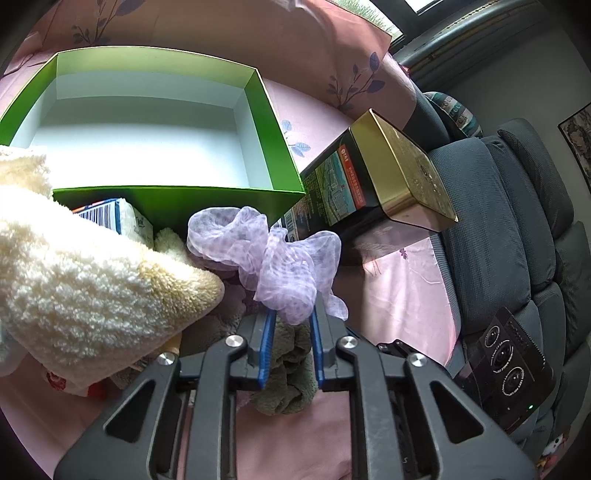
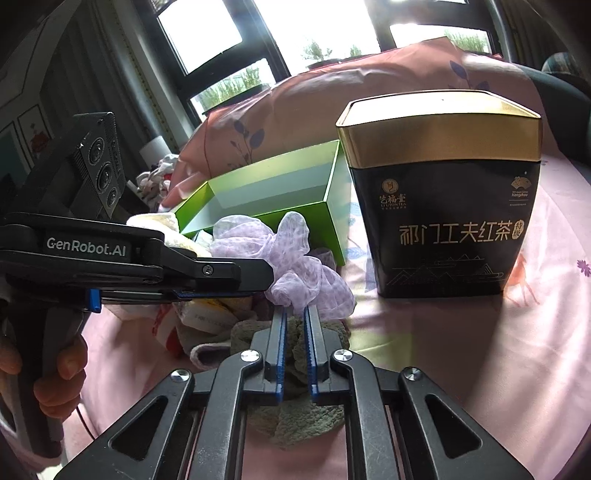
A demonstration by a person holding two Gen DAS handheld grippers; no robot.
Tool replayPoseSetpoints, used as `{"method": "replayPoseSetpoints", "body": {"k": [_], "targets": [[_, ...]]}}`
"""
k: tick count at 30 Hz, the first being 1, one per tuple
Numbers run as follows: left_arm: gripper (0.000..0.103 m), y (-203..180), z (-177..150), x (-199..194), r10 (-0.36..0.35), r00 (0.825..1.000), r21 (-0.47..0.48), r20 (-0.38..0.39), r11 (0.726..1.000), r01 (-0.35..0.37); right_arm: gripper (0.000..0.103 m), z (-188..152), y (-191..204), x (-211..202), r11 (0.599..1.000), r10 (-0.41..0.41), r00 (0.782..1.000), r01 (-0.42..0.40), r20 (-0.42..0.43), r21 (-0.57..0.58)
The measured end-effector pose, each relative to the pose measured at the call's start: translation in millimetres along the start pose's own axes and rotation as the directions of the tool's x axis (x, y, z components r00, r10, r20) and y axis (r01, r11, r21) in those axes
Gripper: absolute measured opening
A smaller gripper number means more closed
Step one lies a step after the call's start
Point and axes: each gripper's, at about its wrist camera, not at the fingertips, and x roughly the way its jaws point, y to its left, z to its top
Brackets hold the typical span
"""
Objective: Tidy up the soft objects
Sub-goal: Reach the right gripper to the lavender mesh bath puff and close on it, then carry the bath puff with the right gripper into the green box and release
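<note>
Nearest, we recorded the left gripper point(image 1: 293, 314) with its jaws drawn in on the lower folds of a sheer lilac scarf point(image 1: 273, 258); the blue pads pinched the cloth at its hanging end. The right gripper point(image 2: 295, 314) had its jaws pressed nearly together at the lower edge of the same scarf point(image 2: 291, 266), pinching a fold of it. In the right wrist view the left gripper came in from the left side, held by a person's hand point(image 2: 55, 384).

Under both grippers we noted an olive-grey fleece cloth point(image 1: 288, 376), crumpled on the pink floral bedsheet point(image 1: 406, 295). Left of the scarf lay a cream fluffy plush item point(image 1: 81, 280), with a small packet bearing a barcode point(image 1: 103, 216) tucked behind it and other small fabric pieces beneath.

Behind the pile we listed an open green box point(image 1: 173, 201) with a pale lining, nothing visible inside it. To its right stood a black tea tin with a gold lid point(image 2: 443, 206); in the left wrist view it appeared tilted by the lens.

Farthest, we entered a grey sofa point(image 1: 509, 229) and windows point(image 2: 207, 33).
</note>
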Motion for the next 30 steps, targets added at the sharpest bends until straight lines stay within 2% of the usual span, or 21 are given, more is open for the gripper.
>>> {"method": "replayPoseSetpoints", "body": {"k": [4, 11, 18, 21, 24, 27, 28, 29, 30], "targets": [[0.011, -6, -5, -14, -0.007, 0.999, 0.031, 0.034, 0.999, 0.006, 0.002, 3, 8, -10, 1.000, -0.005, 0.999, 0.006, 0.038, -0.030], [0.010, -16, -4, -53, -0.022, 0.993, 0.094, 0.117, 0.996, 0.011, 0.002, 24, 32, -34, 0.996, 0.025, 0.994, -0.016, 0.107, -0.086], [0.010, -20, 23, -89, -0.012, 0.977, 0.132, 0.213, 0.991, -0.016, 0.002, 73, 58, -33, 0.986, 0.038, 0.981, -0.006, 0.189, -0.166], [0.010, -14, 40, -93, 0.016, 0.970, 0.127, 0.243, 0.991, -0.049, 0.002, 90, 67, -21, 0.981, 0.036, 0.979, 0.004, 0.202, -0.192], [0.010, -3, 59, -85, 0.065, 0.967, 0.117, 0.248, 0.988, -0.097, 0.002, 106, 73, 4, 0.977, 0.041, 0.983, -0.002, 0.180, -0.211], [0.015, 17, 78, -68, 0.144, 0.961, 0.082, 0.235, 0.983, -0.167, 0.002, 115, 71, 41, 0.978, 0.013, 0.994, 0.009, 0.105, -0.209], [0.023, 26, 83, -62, 0.167, 0.961, 0.056, 0.220, 0.981, -0.184, 0.003, 117, 69, 54, 0.980, -0.007, 0.996, 0.023, 0.083, -0.198], [0.042, 35, 87, -57, 0.189, 0.960, 0.028, 0.206, 0.980, -0.199, 0.003, 118, 66, 67, 0.981, -0.020, 0.998, 0.030, 0.051, -0.191], [0.054, 43, 91, -53, 0.210, 0.958, 0.004, 0.198, 0.977, -0.215, 0.003, 119, 63, 79, 0.982, -0.051, 0.999, 0.053, 0.016, -0.180]]}}
